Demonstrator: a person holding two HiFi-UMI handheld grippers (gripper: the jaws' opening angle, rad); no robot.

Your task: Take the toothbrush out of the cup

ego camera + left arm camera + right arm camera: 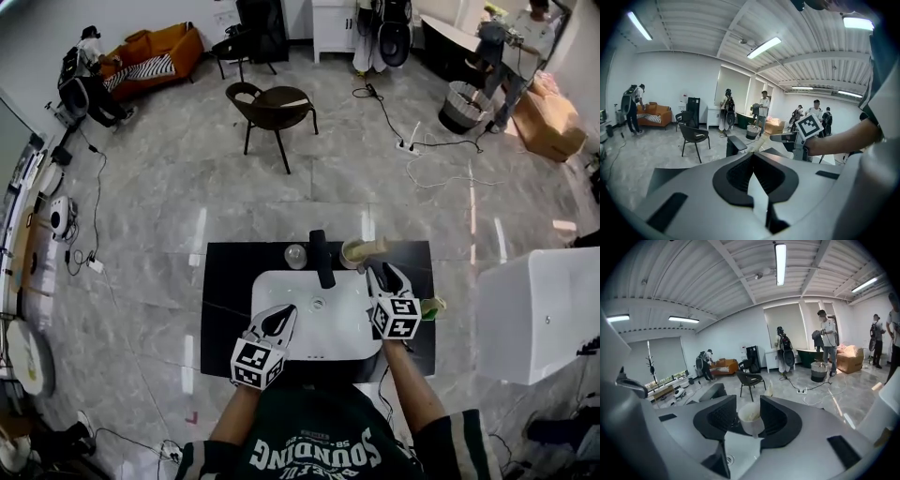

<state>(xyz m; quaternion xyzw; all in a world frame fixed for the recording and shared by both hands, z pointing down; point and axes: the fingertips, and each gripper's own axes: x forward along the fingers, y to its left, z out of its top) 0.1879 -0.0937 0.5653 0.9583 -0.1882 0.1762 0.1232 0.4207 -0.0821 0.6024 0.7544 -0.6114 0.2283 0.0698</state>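
On the black table (225, 281), over the near left corner of the white sink (281, 292), the left gripper (280, 317) has its jaws pressed together. Its own view shows the pads meeting in one line with nothing between them. That view looks level across the room, so it cuts off the basin that the head view lays out from above. Behind the sink, left to right, stand a clear glass (296, 255), the black faucet (322, 258) and the cup (352, 254). The toothbrush (373, 247) is in the cup and leans out over the rim to the right.

The right gripper (380, 272) points at the cup from the near right with its jaws apart. Only its own view shows the cup framed in the gap between them, with a pale tip of the toothbrush above the right jaw. Whether either pad touches the cup I cannot tell. From above, the gripper body hides that gap. Just right of its marker cube lies a green object (434, 307), half covered and too small to identify.
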